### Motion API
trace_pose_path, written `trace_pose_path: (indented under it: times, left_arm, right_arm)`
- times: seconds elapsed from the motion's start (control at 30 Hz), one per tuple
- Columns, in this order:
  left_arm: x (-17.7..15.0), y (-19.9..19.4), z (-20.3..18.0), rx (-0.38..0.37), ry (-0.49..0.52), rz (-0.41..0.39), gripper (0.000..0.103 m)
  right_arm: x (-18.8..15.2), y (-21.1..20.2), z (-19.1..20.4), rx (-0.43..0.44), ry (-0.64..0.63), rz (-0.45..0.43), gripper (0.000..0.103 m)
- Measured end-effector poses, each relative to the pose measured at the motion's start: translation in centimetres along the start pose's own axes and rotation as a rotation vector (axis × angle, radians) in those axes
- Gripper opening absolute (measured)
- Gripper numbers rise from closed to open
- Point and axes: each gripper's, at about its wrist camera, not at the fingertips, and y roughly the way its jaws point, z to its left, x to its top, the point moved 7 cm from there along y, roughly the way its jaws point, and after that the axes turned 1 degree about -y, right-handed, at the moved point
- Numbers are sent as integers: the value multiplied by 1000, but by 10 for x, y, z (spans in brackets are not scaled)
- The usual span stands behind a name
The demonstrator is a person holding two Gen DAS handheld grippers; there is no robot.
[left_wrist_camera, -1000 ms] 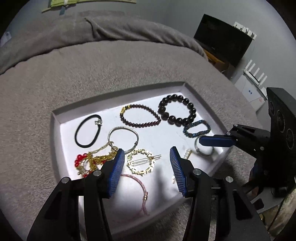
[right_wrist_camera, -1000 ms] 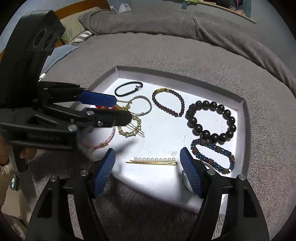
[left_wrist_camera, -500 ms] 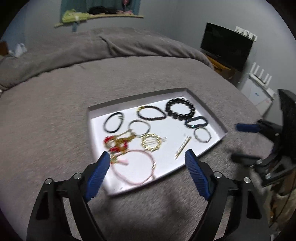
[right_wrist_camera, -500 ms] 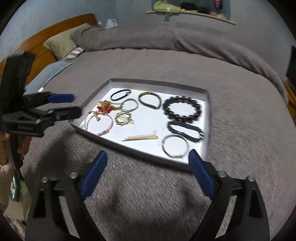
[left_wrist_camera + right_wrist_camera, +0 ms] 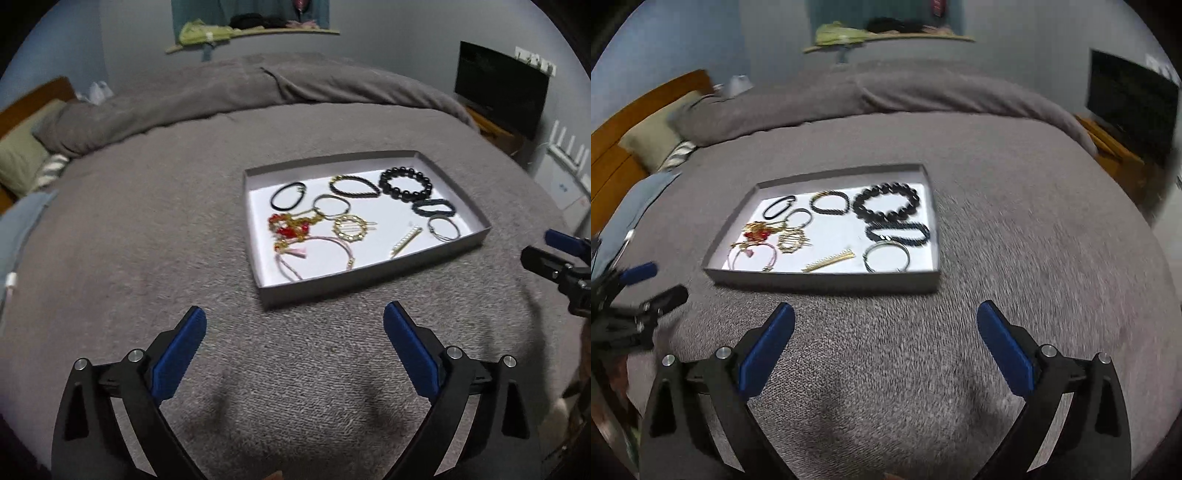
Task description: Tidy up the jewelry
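A grey shallow tray [image 5: 373, 280] with a white floor lies on the grey bed cover and also shows in the right wrist view [image 5: 827, 281]. In it lie a black bead bracelet [image 5: 405, 183], a dark thin bead bracelet [image 5: 354, 186], a black hair tie [image 5: 289, 196], a gold round hair clip [image 5: 351, 229], a pearl hair pin [image 5: 405, 242], a pink cord bracelet [image 5: 314, 254] and a red and gold tangle [image 5: 291, 227]. My left gripper [image 5: 294, 332] is open and empty, well short of the tray. My right gripper [image 5: 885, 330] is open and empty, also short of it.
The grey bed cover [image 5: 147, 229] spreads all round the tray. A pillow [image 5: 22, 155] and wooden headboard [image 5: 624, 125] are at the left. A dark screen [image 5: 498, 88] stands at the right. The other gripper shows at each view's edge [image 5: 561, 254].
Both grippers have pulled back and up from over the tray to well in front of it. Their jaws have opened wider. The jewelry has not moved.
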Motion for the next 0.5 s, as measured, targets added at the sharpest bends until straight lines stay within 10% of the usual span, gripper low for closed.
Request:
trace_pose_path:
  times: [0.5]
  left_arm:
    - [-4, -4, -14, 60, -13, -10, 97]
  right_arm:
    - [-19, 3, 5, -63, -45, 28, 97]
